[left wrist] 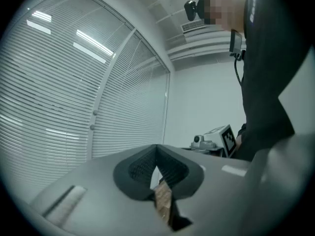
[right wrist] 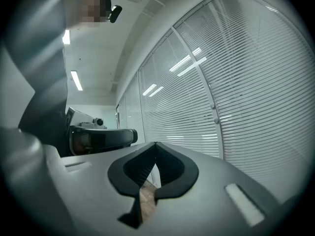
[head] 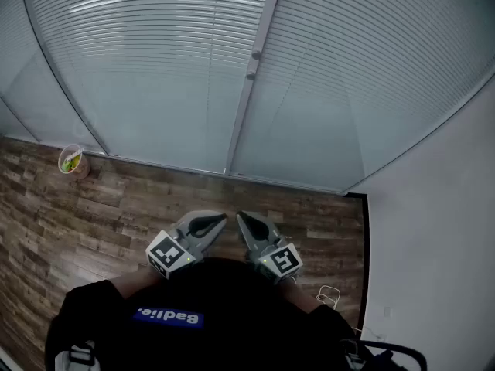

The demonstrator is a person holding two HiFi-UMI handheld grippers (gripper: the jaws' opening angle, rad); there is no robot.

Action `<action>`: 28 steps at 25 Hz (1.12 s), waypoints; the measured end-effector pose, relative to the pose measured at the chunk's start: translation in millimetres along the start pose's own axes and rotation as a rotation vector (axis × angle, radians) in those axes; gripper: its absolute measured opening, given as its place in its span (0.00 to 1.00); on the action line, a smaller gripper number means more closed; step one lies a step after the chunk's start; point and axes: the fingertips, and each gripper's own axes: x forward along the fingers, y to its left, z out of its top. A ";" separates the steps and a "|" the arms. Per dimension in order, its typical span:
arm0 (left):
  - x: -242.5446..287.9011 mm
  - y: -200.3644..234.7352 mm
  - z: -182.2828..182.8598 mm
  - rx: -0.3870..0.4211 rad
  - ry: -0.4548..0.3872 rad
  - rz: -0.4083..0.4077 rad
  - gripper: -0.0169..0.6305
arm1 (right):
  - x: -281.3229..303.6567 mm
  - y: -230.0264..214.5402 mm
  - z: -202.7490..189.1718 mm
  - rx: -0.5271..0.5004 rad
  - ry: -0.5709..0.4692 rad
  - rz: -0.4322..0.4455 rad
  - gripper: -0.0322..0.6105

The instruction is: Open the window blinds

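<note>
The window blinds [head: 155,68] hang behind glass panels ahead of me, their white horizontal slats turned closed. Two small round knobs [head: 253,65] sit on the upright frame post between the panels; they also show as knobs [left wrist: 93,120] in the left gripper view and knobs [right wrist: 215,113] in the right gripper view. My left gripper [head: 219,219] and right gripper [head: 241,218] are held side by side close to my chest, well back from the blinds. Both point level at the wall. The left gripper [left wrist: 156,146] is shut and empty, and so is the right gripper [right wrist: 155,144].
A paper cup [head: 72,161] with something green in it stands on the wood floor [head: 116,207] by the glass at the left. A white wall [head: 433,230] closes the right side. A white cable [head: 329,294] lies on the floor near it.
</note>
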 end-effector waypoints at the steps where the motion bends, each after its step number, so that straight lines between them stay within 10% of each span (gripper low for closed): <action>1: 2.3 0.2 0.8 0.000 0.000 0.001 0.03 | -0.3 -2.0 -0.4 -0.001 0.003 0.000 0.05; 28: 41.1 -24.3 -1.2 0.016 0.018 0.065 0.03 | -37.0 -28.1 9.7 -0.039 -0.026 0.051 0.05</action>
